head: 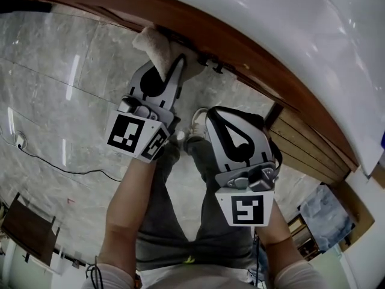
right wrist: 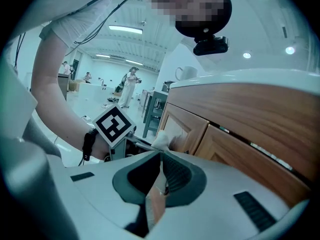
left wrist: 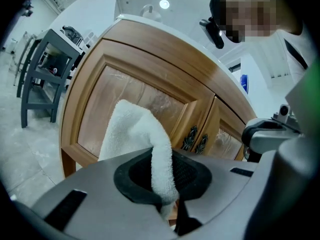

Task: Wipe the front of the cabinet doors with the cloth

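Under the overhang of a white top (head: 271,11), the head view shows us the left tool (head: 166,71) stretched forward to the wooden cabinet (head: 240,56). A white terry cloth (head: 155,46) is bunched at its tip, right at the cabinet's front. Whether the cloth presses on the wood we cannot tell from here. The right tool (head: 218,122) hangs lower and nearer the body, over the person's legs (head: 180,221) and the marble floor (head: 54,95). We judge it is held back there so the wiping side has room.

In the left gripper view, the jaws are closed on the cloth (left wrist: 131,134). One fold runs down between the dark pads, and the rest stands up ahead of the left tool (left wrist: 167,184) as a loose pad. We take that grip as deliberate, since a pinched fold leaves a broad soft face to meet the left cabinet door (left wrist: 132,91), whose pale panel the cloth covers in part. Two dark ornate handles (left wrist: 197,139) sit near it where the doors meet. The right cabinet door (left wrist: 232,134) lies beyond them, clear of the cloth.

In the right gripper view, the right tool (right wrist: 161,176) has its jaws drawn together with nothing between them. It looks along the cabinet (right wrist: 260,119) toward the left tool's marker cube (right wrist: 114,125) and the cloth (right wrist: 162,140) at the door. To us it seems idle beside the work.
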A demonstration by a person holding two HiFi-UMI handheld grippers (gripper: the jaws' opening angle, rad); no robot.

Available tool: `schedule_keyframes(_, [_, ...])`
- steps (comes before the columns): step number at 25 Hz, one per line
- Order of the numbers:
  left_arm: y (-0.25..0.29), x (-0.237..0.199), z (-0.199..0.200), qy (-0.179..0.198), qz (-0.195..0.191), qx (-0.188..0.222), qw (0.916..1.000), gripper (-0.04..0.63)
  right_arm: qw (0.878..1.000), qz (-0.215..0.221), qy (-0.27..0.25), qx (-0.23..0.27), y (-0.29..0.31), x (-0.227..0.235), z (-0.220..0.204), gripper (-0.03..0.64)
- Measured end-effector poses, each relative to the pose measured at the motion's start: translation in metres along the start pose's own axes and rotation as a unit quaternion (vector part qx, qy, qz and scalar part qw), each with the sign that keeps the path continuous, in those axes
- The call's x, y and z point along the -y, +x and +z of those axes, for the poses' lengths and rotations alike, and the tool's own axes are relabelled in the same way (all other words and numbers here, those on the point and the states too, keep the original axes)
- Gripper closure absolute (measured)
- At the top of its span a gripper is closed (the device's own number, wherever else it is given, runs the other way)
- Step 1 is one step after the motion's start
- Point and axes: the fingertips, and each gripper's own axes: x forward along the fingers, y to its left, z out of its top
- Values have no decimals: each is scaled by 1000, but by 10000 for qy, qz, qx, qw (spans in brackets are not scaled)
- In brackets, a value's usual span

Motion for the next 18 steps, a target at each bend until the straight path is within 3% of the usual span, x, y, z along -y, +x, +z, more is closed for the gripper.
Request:
schedule_keyframes(10, [-61, -3, 48, -59, 366, 14, 9993, 538, 9994, 322, -78, 44, -13, -18, 61, 572])
schedule_keyframes(18, [-113, 20, 117, -102, 580, 84, 9982, 538, 9984, 467, -246, 206, -35, -11, 143, 572])
